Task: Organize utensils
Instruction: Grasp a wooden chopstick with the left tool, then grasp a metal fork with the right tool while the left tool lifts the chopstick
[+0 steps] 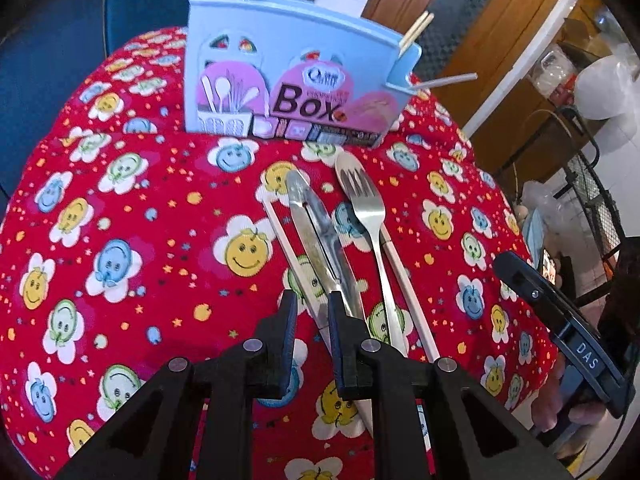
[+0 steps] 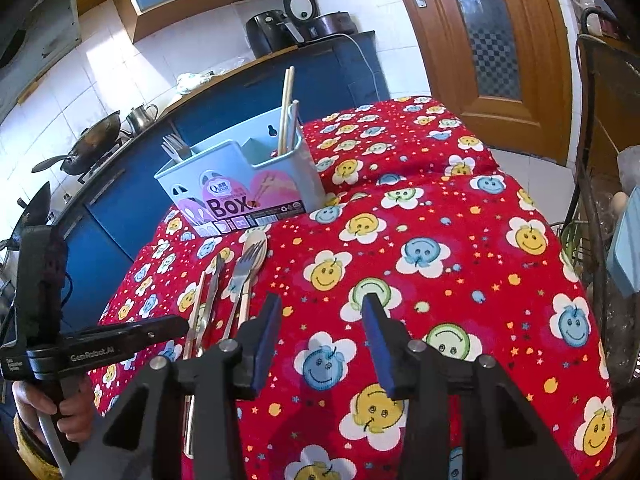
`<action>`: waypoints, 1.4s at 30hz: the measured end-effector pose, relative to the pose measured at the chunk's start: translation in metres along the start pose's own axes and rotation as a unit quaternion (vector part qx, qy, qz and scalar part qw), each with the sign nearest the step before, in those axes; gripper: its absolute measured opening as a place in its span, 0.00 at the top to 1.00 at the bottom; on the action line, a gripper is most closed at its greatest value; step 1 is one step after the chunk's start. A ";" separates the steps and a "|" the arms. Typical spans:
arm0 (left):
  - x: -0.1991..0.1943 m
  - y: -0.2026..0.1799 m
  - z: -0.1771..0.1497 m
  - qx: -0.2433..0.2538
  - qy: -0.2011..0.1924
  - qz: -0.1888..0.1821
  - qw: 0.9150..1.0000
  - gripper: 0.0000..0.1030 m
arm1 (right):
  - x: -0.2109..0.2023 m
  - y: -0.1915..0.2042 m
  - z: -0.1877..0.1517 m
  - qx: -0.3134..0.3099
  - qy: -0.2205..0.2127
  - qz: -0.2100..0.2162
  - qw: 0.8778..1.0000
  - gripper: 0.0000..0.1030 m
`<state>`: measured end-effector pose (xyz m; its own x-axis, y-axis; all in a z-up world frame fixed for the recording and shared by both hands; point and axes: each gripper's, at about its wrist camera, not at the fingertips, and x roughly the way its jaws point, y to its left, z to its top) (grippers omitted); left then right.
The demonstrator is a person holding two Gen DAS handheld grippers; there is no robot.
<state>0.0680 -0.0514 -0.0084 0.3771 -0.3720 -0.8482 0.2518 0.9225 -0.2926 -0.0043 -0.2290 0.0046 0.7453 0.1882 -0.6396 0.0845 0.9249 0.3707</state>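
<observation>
While the left gripper (image 1: 313, 306) is hovering low over the red smiley-patterned cloth (image 1: 132, 216) on the desk, its jaws are standing only narrowly apart, with a white chopstick (image 1: 294, 258) lying in the gap; whether the pads are touching it I cannot tell. Just right of it, a knife (image 1: 316, 236), a fork (image 1: 370, 220) and a second chopstick (image 1: 408, 284) are lying side by side. Behind them, the blue utensil box (image 1: 288, 76) is standing upright, holding forks and chopsticks. Further right, the right gripper (image 2: 320, 312) is hanging spread over bare cloth, holding nothing.
</observation>
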 end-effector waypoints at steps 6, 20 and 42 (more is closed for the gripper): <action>0.009 -0.002 0.009 -0.009 0.047 -0.002 0.999 0.85 | -0.001 -0.002 -0.003 0.001 -0.001 0.008 1.000 0.56; 0.010 0.012 0.011 -0.046 0.045 -0.016 0.998 0.95 | -0.001 -0.008 -0.006 0.010 0.000 0.016 1.000 0.56; -0.058 0.056 0.005 -0.024 -0.146 0.029 0.989 0.95 | 0.038 0.040 0.014 -0.044 0.068 0.024 0.996 0.56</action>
<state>0.0647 0.0210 0.0263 0.6326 -0.3260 -0.7025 0.1819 0.9443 -0.2744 0.0366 -0.1891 0.0043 0.6506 0.2701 -0.7097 -0.0116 0.9380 0.3464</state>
